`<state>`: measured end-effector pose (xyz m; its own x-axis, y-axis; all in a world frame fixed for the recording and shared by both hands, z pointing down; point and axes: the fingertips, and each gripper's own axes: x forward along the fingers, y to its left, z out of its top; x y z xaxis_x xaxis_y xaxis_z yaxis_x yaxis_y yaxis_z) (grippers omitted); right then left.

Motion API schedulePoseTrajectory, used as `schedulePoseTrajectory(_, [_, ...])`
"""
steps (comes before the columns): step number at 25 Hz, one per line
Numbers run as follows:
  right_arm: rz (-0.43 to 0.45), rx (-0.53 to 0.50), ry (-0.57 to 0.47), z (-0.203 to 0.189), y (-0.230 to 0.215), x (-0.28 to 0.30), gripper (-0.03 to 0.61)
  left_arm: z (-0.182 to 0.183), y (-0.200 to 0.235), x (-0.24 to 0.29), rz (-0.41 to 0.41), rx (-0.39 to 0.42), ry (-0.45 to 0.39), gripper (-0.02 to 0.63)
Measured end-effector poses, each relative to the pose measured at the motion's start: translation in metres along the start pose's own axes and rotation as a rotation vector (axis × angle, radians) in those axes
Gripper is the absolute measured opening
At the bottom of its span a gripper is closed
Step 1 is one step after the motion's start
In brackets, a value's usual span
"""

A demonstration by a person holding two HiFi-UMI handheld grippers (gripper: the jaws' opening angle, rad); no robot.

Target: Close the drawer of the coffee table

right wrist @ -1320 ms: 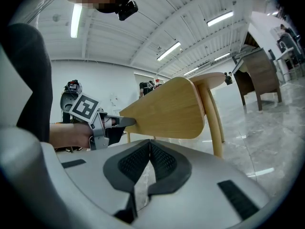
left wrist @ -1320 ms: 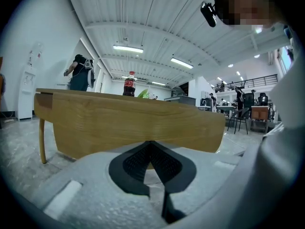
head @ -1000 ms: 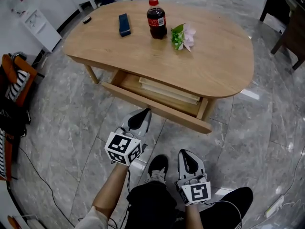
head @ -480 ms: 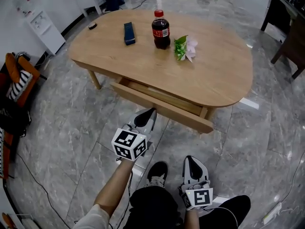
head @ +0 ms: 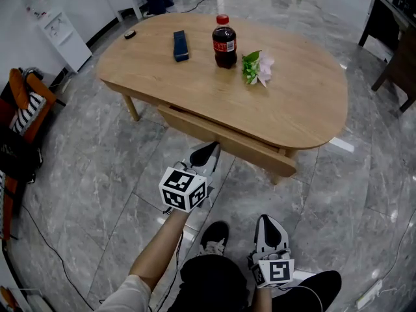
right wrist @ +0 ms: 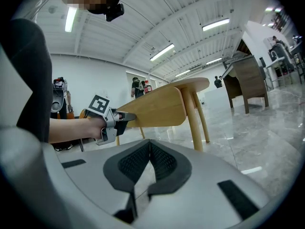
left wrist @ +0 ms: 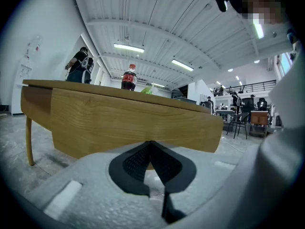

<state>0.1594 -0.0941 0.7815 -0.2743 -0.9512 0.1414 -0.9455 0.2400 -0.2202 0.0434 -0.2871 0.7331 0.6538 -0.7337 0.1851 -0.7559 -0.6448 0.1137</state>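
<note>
**Grey marble floor, drawer almost home**

Nearest, the right gripper (head: 270, 223) hangs by the person's knee, jaws together and empty. Ahead, the left gripper (head: 210, 150), jaws also together, sets its tips against the wooden front of the drawer (head: 227, 142), which stands slightly out under the coffee table (head: 305, 96). That front looks stiff and likely slides lightly, so a mid-panel push suits it. Beyond stands a bottle (head: 225, 42).

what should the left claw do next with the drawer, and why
Probably push the left claw straight forward a little way. Its shut tips sit at the drawer front, which looks to stick out slightly from under the tabletop, so a short shove should seat it flush.
</note>
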Motion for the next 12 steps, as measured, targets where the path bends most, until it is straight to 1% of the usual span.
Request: schedulePoseTrajectory(12, [-0.030,0.010,-0.001,-0.001,-0.013,-0.003,0.015,0.003,0.003,0.011,0.003,-0.024,-0.017,0.008])
